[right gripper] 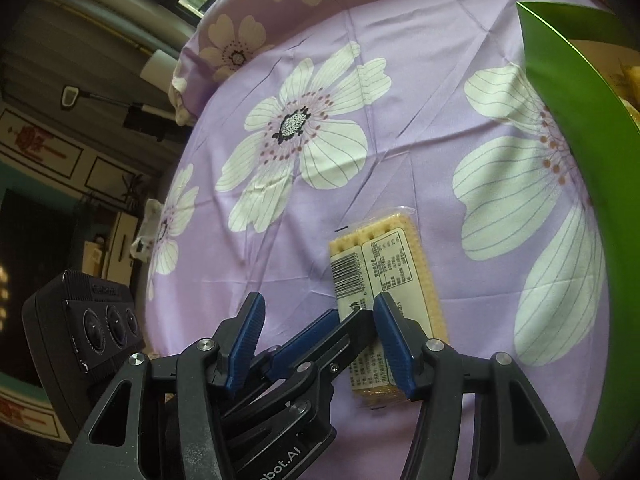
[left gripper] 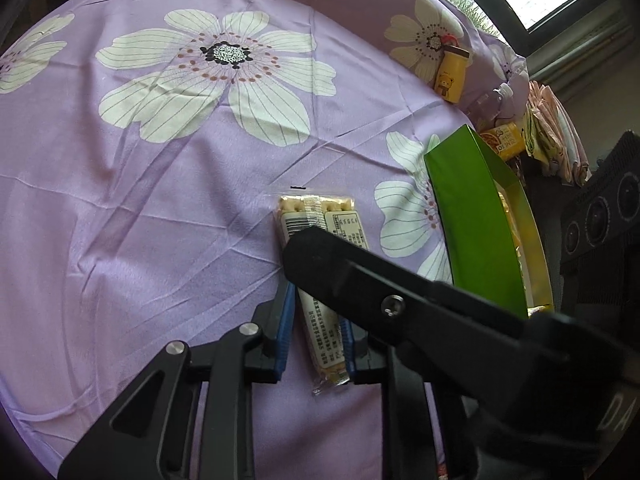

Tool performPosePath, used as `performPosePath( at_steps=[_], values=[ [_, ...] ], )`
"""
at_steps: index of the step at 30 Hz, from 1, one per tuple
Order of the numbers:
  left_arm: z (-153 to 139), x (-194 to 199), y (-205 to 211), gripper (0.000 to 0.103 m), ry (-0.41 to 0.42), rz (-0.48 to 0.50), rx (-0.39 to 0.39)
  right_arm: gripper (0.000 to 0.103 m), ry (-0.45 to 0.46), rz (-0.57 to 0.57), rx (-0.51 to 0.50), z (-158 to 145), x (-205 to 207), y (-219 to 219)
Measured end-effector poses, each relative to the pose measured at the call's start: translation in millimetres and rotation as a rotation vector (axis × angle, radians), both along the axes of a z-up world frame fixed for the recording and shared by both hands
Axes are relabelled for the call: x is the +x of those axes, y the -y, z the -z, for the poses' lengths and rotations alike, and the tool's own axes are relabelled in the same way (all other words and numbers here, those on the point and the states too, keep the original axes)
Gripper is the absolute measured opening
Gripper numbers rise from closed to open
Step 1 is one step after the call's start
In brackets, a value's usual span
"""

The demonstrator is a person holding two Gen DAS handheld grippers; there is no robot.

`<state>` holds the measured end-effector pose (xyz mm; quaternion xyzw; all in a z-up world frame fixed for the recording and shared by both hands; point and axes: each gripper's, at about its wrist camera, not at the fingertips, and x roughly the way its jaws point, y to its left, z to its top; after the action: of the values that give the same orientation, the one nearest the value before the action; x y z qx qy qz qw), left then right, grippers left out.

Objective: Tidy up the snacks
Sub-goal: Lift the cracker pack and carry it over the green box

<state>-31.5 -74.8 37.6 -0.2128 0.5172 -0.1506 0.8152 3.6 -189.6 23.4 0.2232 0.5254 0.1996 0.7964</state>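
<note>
Nearest the left wrist camera, the left gripper (left gripper: 316,344) is sitting low over the cracker packet (left gripper: 322,276), its blue pads (left gripper: 285,328) flanking the packet's near end. The jaws are narrowed around it, one pad on each long side; whether they are already pressing it cannot be told, since the right gripper's black finger is crossing over the packet and hiding the right pad's contact.

In the right wrist view, the right gripper (right gripper: 320,344) is hanging with its jaws spread wide, gripping nothing. Between its pads the left gripper's tips are showing, reaching in toward the near part of the cracker packet (right gripper: 384,292), which is lying flat on the purple flowered bedsheet (right gripper: 360,80), label and barcode up.

Judging by this, the pick-up of the packet is in hand, and the packet is not yet lifted. The next move is likely calling for a firm squeeze across the packet's narrow width, a lift clear of the sheet, then a carry rightward to the green box (left gripper: 476,216) standing open just beside it. The crackers are brittle, so the grip is wanting care.

Farther off, the left view alone is showing yellow wrappers inside the box, a yellow bear bottle (left gripper: 452,74) near the pillow and more snack packs past the bed edge. The right view alone is showing the packet's full length and a window at the far wall
</note>
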Motion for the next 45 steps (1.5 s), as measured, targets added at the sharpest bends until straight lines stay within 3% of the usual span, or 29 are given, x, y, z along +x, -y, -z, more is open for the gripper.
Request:
performPosePath(
  at_steps=[6,10,18,26,36,42,45],
  values=[
    [1.4,3.0,0.6,0.02,-0.015,-0.017,0.018,0.06,0.025,0.053,-0.02,0.5,-2.4,26.7],
    [5.1,5.0,4.2,0.027,-0.003,-0.013,0.041,0.06,0.018,0.076,-0.053,7.2,0.2,37.1],
    [7.6,7.1,4.8,0.027,0.019,-0.002,0.035,0.06,-0.034,0.055,0.092,31.3,12.6,43.6],
    [-1.9,0.4,14.6,0.025,0.088,0.01,0.089,0.058,-0.005,0.052,0.108,29.8,8.8,44.1],
    [-53.0,-14.1,37.8,0.023,0.292,0.077,0.108,0.058,0.146,0.089,0.129,-16.8,-14.6,64.4],
    [-85.5,-20.8,67.2,0.023,0.429,0.178,0.091,0.058,0.274,0.175,0.13,-56.4,-41.3,94.3],
    [-91.1,-20.7,84.5,0.023,0.454,0.234,0.065,0.058,0.303,0.233,0.122,-66.1,-51.9,114.0]
  ],
)
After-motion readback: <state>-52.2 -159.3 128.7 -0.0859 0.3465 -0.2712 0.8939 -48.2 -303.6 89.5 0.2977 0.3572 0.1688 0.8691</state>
